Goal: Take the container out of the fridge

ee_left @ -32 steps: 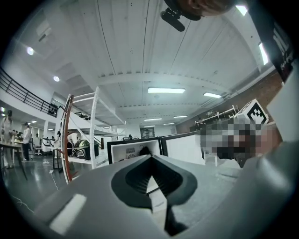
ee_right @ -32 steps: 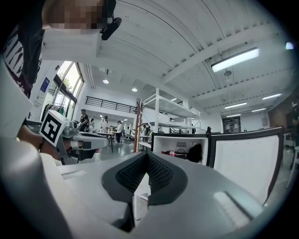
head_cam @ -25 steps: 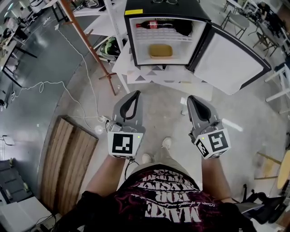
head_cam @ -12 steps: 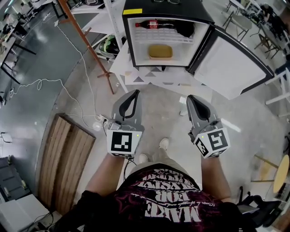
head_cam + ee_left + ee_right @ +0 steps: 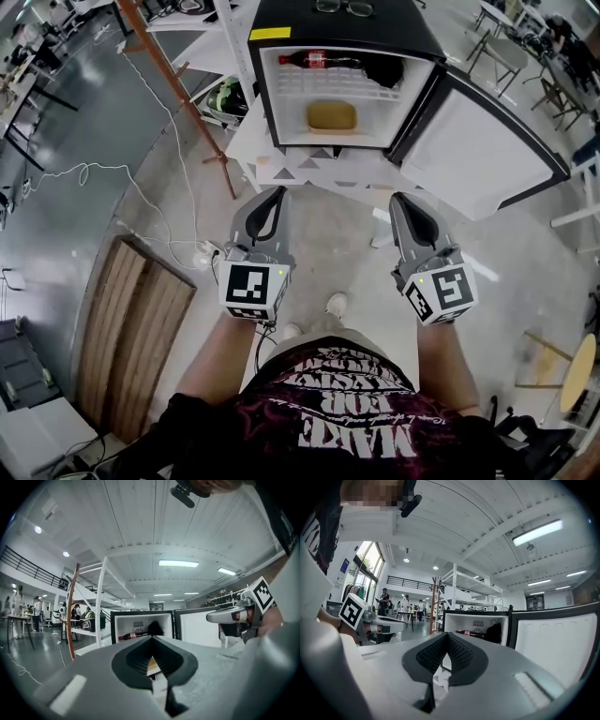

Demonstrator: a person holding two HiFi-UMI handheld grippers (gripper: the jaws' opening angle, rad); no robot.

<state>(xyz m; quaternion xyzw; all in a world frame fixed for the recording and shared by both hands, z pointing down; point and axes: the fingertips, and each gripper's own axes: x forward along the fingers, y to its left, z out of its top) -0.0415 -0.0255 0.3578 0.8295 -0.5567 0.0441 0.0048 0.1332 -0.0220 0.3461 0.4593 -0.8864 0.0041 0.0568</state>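
**Both grippers lined up on the open fridge, container dead ahead**

Here's the fridge [image 5: 375, 28], door [image 5: 478, 141] swung wide to its right side, and the container [image 5: 331, 115], the tan, flat one, sits on the fridge's lower shelf, about mid-width, alone on that shelf. On the fridge's upper shelf a bottle [image 5: 328, 60] lies on its side with something dark [image 5: 382, 67] next to it, too murky to name.

Now the grippers. The left gripper [image 5: 278, 192] and the right gripper [image 5: 401, 199] are both held out in front of the fridge, well short of its opening, noses pointing in. Jaws on each are brought together at the tips with nothing between them; each gripper's own view shows just the hollow between the pads. Through the left one's hollow you catch a sliver of tan from the container.

The relation that matters: the container lies straight ahead of both grippers, inside the fridge, at a spot between their two lines. Its long side runs across the fridge opening, left to right, so a short end faces each side wall. By my reading the left gripper is a touch nearer its line, though it's close. Whichever goes in will need its jaws spread first, then a reach forward under the upper shelf.
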